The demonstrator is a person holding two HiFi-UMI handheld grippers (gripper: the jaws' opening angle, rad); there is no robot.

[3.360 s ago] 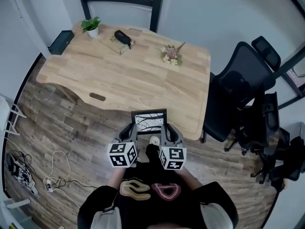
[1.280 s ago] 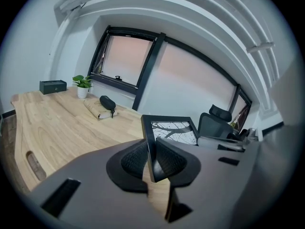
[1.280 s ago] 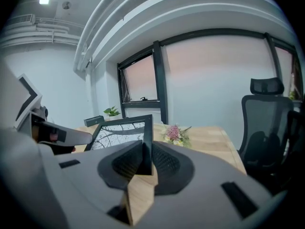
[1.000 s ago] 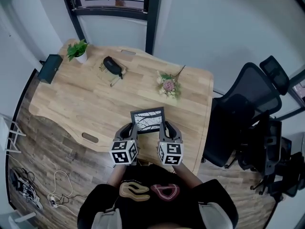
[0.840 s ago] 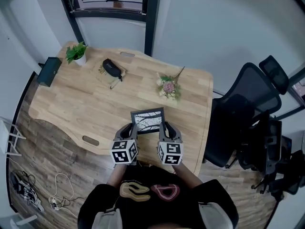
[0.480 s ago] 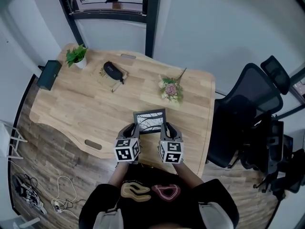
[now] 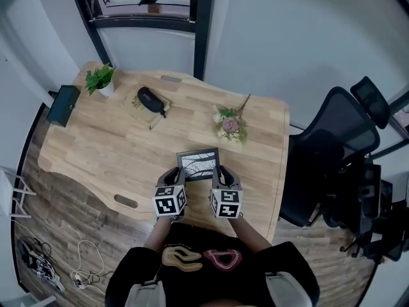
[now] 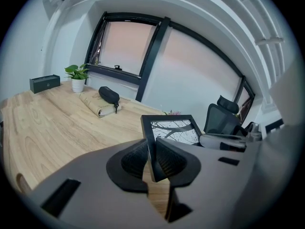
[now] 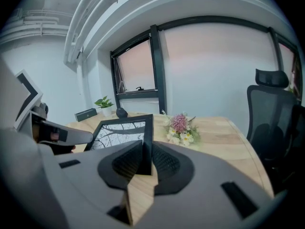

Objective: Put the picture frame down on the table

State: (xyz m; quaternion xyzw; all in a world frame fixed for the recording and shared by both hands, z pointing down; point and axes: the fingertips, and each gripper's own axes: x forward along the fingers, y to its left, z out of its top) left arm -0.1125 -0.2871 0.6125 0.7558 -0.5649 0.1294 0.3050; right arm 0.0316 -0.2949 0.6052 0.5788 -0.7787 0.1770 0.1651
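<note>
Head view: a black-edged rectangular picture frame (image 7: 198, 164) with a branch print hangs over the near right part of the pale wooden bench (image 7: 115, 146). It is held between the left claw (image 7: 178, 173) and the right claw (image 7: 219, 171), well short of the pink-and-white flower bunch (image 7: 230, 123).

Left gripper view: the jaws stand narrowly apart, pads pressed on the frame's left edge. The frame tilts back, and its near corner appears clear of the wood.

Right gripper view: the same narrow pinch clamps the frame's right edge.

The step in hand looks like the lowering. Next, both claws should sink together until the frame meets the bench, lay it flat, then open.
</note>
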